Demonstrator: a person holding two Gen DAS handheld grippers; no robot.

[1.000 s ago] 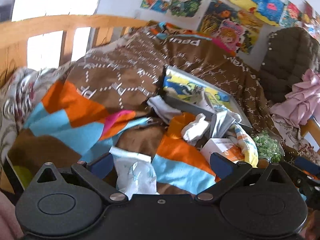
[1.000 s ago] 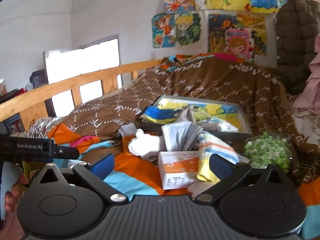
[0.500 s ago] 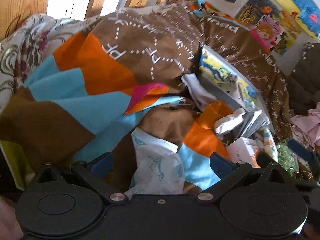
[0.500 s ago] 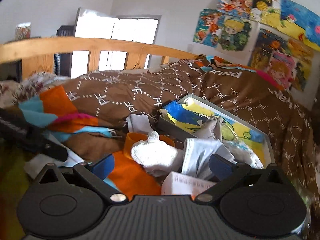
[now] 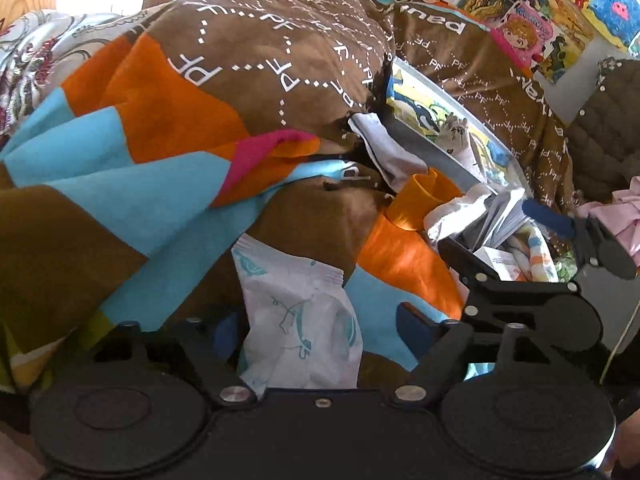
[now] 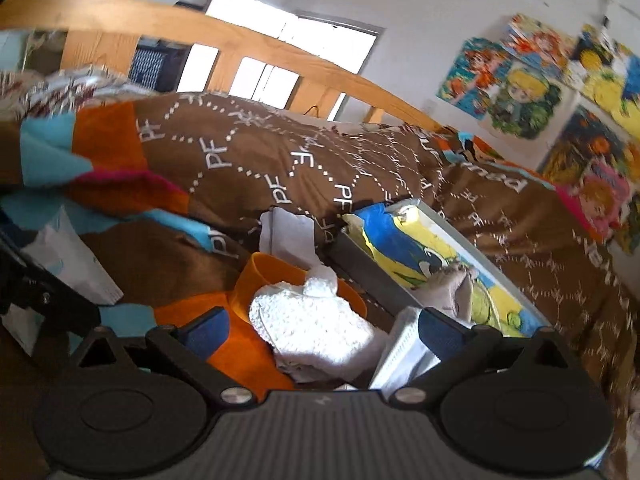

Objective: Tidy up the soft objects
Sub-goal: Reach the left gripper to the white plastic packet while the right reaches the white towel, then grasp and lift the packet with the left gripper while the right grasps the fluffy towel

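**Mara:** Bedding fills the whole room view: a brown patchwork duvet (image 5: 280, 52) with white "PF" lettering, heaped on a wooden-railed bed (image 6: 248, 40), cartoon posters (image 6: 504, 92) on the wall at two o'clock.

**Jin:** Where are the soft things?

**Mara:** They sit in a loose pile beside a shallow grey tray (image 6: 372, 268) with a cartoon lining. A fluffy white sock (image 6: 316, 328) lies against an orange cup (image 6: 260, 280), right between the spread fingers of the right claw (image 6: 322, 330). That claw is wide open and grips nothing.

**Jin:** And the left one?

**Mara:** The left claw (image 5: 314, 328) is also open, straddling a white plastic packet (image 5: 296, 320) with teal print that lies on the duvet. I can't tell whether a pad touches it yet.

**Jin:** What could go wrong?

**Mara:** On the right, closing over the sock may catch the cup's rim at eleven o'clock, or the folded grey cloth (image 6: 404, 348) at three o'clock, so two things lift together. Fluffy knit also compresses, and a shallow pinch might slip off.

**Jin:** And on the left?

**Mara:** The packet looks slick and crinkly. The duvet under it is loose, so a low grasp could gather a fold of bedding and drag the pile. The claws also work close together; the right claw (image 5: 532, 280) shows at three o'clock in the left view, so they could collide.
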